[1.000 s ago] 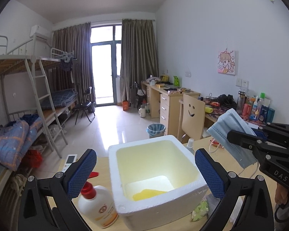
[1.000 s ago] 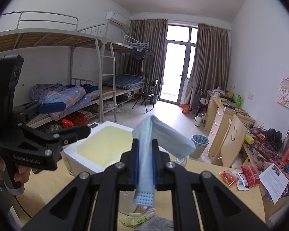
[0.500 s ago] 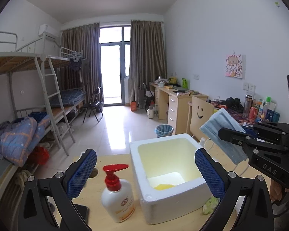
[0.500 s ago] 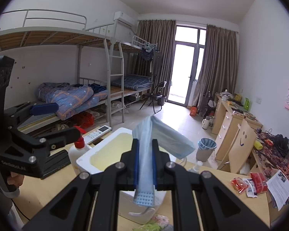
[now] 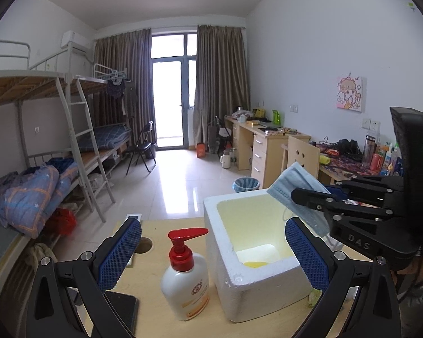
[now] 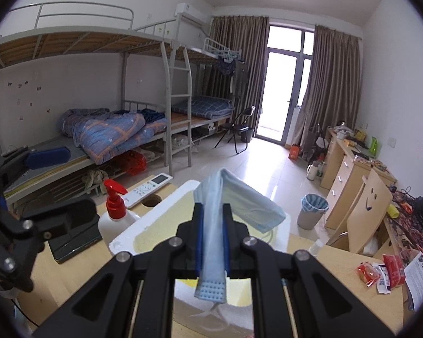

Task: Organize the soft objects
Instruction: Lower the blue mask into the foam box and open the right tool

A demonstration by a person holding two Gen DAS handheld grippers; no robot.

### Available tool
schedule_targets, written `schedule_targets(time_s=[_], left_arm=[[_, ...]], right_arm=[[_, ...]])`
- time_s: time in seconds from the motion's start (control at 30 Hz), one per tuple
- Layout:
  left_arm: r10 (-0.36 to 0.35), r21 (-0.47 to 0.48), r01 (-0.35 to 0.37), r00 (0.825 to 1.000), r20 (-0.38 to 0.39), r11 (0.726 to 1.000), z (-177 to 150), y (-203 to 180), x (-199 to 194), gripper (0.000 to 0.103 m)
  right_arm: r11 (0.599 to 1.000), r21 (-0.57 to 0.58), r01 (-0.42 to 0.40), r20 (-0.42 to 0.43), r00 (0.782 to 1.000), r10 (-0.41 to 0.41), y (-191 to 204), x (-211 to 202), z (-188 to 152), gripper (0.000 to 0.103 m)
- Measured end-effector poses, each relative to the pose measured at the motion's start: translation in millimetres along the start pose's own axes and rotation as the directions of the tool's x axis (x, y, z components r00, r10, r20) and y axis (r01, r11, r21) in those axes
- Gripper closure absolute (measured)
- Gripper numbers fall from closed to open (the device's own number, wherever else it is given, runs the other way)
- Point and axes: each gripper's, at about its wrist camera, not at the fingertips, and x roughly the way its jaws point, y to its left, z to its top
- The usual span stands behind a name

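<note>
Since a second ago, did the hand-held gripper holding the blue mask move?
Yes. In the left wrist view, the right hand-held gripper carried the mask from beside the foam box to above its opening.

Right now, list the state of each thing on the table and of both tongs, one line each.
Pale blue pleated face mask: pinched, hanging above the box.
White foam box: open, no lid, something yellow on its floor.
White pump bottle with red nozzle: upright beside the box.
White remote control: flat at the table's far edge.
Right tongs: shut on the mask.
Left tongs: open, empty.
</note>
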Motion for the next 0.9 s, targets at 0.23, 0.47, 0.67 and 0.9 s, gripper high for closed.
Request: schedule_targets(time_s=[0.23,0.47,0.67,0.9], left_arm=[[0.004,-0.005,-0.004,1.000,-0.014,1.000,-4,5,5,0.001],[0.002,-0.006,-0.002,1.000,-0.014,1.000,-4,6,8,0.001],[0.003,-0.011,-0.003,1.000,-0.015,1.000,-4,7,7,0.001],[0.010,-0.022,-0.010,1.000,-0.013,1.000,-3,11,5,0.001]], right_arm=[[1.000,-0.002,-0.025,-0.045,0.999,0.024,2,19,0,0.088],[0.999,-0.018,-0.032,-0.094,0.995,0.030,5,29,-4,0.086],[0.999,-0.028,-0.019,-0.103,0.995,0.016,8,29,-6,0.055],[0.999,-0.034,0.003,-0.087,0.996,-0.006,6,18,-4,0.031]])
